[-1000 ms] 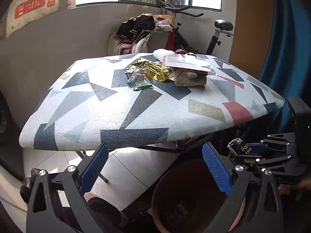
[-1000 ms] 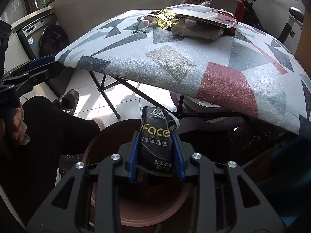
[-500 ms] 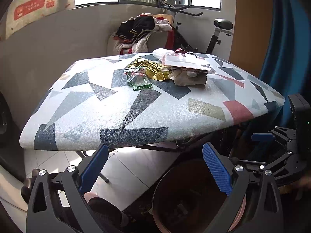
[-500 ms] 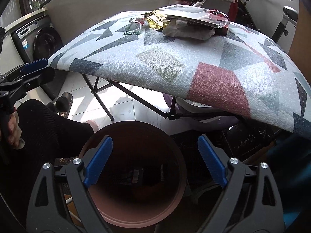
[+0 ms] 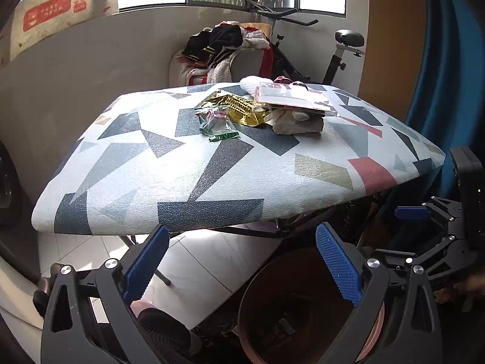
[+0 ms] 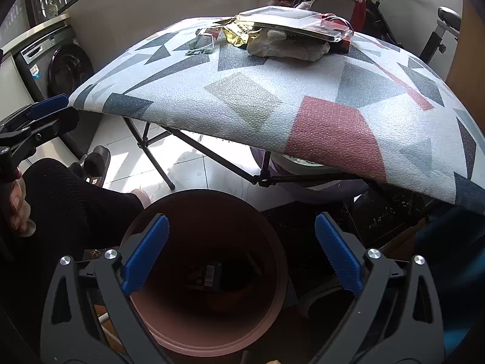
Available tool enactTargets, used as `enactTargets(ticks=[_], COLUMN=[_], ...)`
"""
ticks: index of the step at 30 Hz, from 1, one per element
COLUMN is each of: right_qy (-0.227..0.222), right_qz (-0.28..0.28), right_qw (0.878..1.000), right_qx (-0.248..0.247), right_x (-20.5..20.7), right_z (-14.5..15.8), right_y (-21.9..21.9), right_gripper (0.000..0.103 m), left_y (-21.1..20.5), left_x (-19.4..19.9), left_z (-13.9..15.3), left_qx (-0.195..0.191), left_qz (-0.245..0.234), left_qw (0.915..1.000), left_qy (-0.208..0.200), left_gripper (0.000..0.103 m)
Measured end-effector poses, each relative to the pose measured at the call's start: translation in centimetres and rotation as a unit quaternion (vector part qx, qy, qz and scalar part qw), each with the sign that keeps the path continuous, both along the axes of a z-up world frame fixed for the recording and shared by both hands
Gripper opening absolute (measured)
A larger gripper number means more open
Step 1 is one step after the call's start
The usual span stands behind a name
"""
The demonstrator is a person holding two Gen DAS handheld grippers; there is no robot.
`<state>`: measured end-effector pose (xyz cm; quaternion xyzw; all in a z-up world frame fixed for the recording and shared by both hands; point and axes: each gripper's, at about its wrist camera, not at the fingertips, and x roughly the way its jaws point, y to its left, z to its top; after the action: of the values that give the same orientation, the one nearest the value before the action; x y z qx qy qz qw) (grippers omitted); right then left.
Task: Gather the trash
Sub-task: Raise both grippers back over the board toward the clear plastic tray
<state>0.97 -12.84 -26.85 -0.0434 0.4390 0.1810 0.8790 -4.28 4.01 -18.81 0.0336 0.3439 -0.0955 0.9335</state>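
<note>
A brown round bin point(image 6: 209, 327) stands on the floor under the table edge, with a dark tissue pack point(image 6: 204, 276) lying inside. My right gripper point(image 6: 242, 254) is open and empty right above the bin. My left gripper point(image 5: 242, 264) is open and empty, low in front of the table; the bin point(image 5: 266, 333) shows at its lower right. On the patterned table point(image 5: 188, 163) lie a green wrapper point(image 5: 216, 124), a gold wrapper point(image 5: 239, 109), a crumpled tissue point(image 5: 295, 123) and a clear plastic package point(image 5: 291, 97). The same trash shows far off in the right wrist view point(image 6: 272, 36).
A folding table frame point(image 6: 266, 179) runs under the top. A washing machine point(image 6: 57, 63) stands at the left. A chair with clothes point(image 5: 227, 48) and an exercise bike point(image 5: 333, 57) stand behind the table. A blue curtain point(image 5: 448, 75) hangs at the right.
My right gripper opened and let go of the dark tissue pack, which dropped into the brown bin. The right gripper then rose a little. The left gripper stayed still.
</note>
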Motion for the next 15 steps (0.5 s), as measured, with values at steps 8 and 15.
enactTargets(ticks=[8, 15], right_qy=[-0.005, -0.024], right_qz=[-0.026, -0.035], right_qw=[1.000, 0.999], right_qx=[0.016, 0.012], right_x=[0.6, 2.3], right_z=[0.6, 3.1], right_y=[-1.1, -2.6], right_gripper=[0.097, 0.097], left_y=[0.8, 0.9], left_x=[0.5, 2.0], left_z=[0.3, 2.6], left_qx=[-0.014, -0.016], left_qz=[0.005, 0.014], left_qw=[0.9999, 0.9993], left_qy=[0.003, -0.031], left_gripper=[0.095, 0.095])
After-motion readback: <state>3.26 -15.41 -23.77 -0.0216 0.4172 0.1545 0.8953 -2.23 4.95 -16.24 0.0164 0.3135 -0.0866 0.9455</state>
